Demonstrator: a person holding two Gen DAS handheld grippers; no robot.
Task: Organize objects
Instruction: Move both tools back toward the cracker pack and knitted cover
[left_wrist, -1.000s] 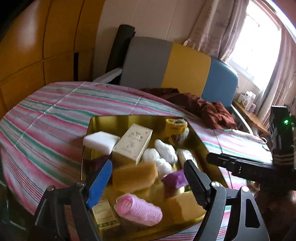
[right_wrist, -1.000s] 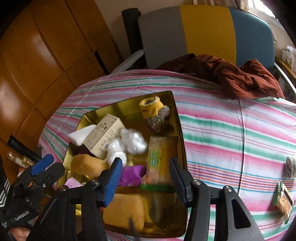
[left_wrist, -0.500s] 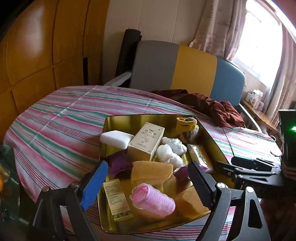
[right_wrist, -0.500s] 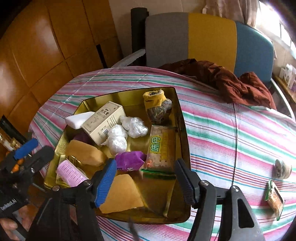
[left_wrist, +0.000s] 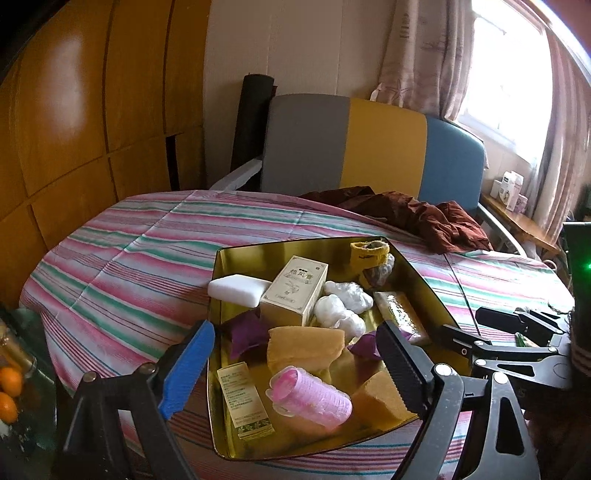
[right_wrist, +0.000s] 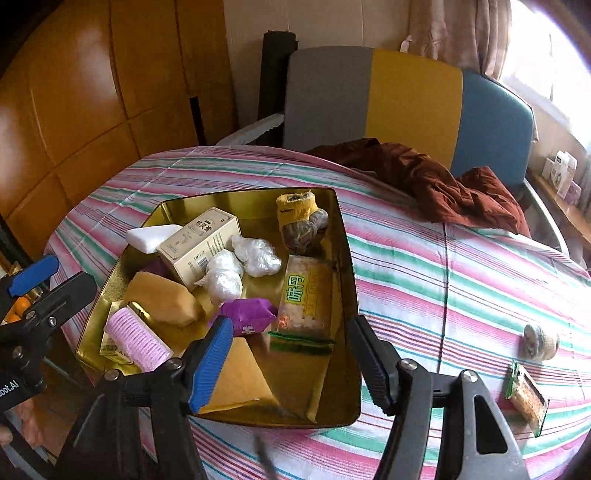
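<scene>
Hovering over the shallow gold metal tray (right_wrist: 345, 258) on the round table with the pink-and-green striped cloth (right_wrist: 443, 266), both tools empty: left gripper (left_wrist: 295, 365) with jaws wide, nothing between them but tray contents seen beyond; right gripper (right_wrist: 291, 354) with jaws at a middling spread, also bare. Left jaws have just been opening; the right opened too, then held. Judged step: between picks, most items already gathered in the tray. Stragglers lie out on the cloth, well to the right of the right jaws: a small round grey-beige puck (right_wrist: 539, 341) and, nearer the table edge, a green-edged clear snack packet (right_wrist: 528, 398). Next move likely calls for the right tool to swing rightward, straddle one of these and close; the packet lies flat, so a low approach seems needed. Beyond the left jaws sit a pink ribbed hair roller (left_wrist: 314, 397), tan sponge blocks (left_wrist: 304, 347), a cream printed carton (left_wrist: 295, 291) and white wrapped bundles (left_wrist: 341, 308); the tray is crowded there. Open floor in the tray shows just beyond the right jaws, near the tray's near-right corner. Near rim of the tray lies close to the table's near edge; open cloth is to the right and far side, up to a crumpled maroon cloth (right_wrist: 436, 177).
</scene>
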